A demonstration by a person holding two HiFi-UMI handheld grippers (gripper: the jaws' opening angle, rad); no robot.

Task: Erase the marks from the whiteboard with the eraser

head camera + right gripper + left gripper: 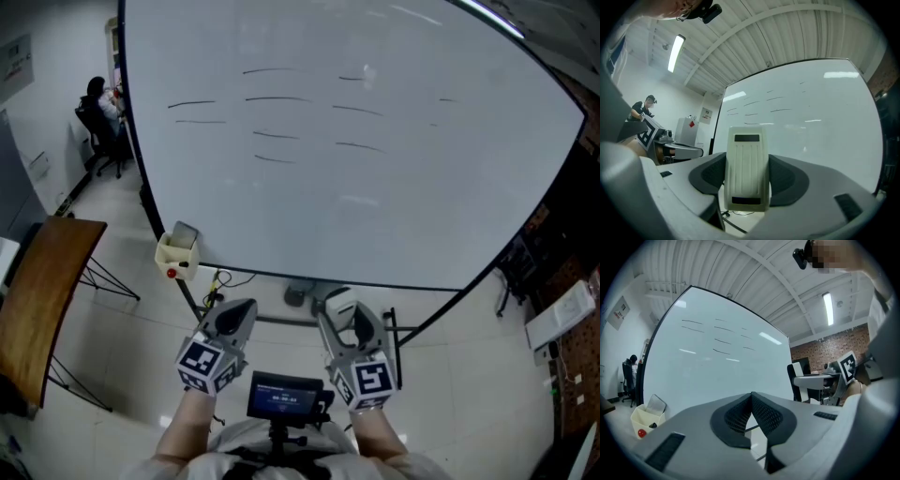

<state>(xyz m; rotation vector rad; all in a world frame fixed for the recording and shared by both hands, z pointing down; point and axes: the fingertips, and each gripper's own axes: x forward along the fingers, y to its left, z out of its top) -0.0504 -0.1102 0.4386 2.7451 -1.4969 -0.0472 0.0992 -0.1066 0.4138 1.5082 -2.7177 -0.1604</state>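
A large whiteboard (pixel 356 187) on a black stand carries several short dark marks (pixel 277 98) across its upper part; the same marks (pixel 723 341) show in the left gripper view and the marks (pixel 780 110) in the right gripper view. My right gripper (pixel 339 312) is shut on a cream eraser (pixel 746 168), held low in front of the board and apart from it. The eraser's end (pixel 336 301) shows in the head view. My left gripper (pixel 236 315) hangs beside it, its jaws closed together with nothing between them (pixel 751 409).
A cream marker bin (pixel 176 251) with a red object hangs at the board's lower left corner. A wooden table (pixel 42 300) stands at left. A seated person (pixel 101 108) is far left behind the board. Shelving and clutter (pixel 562 309) line the right side.
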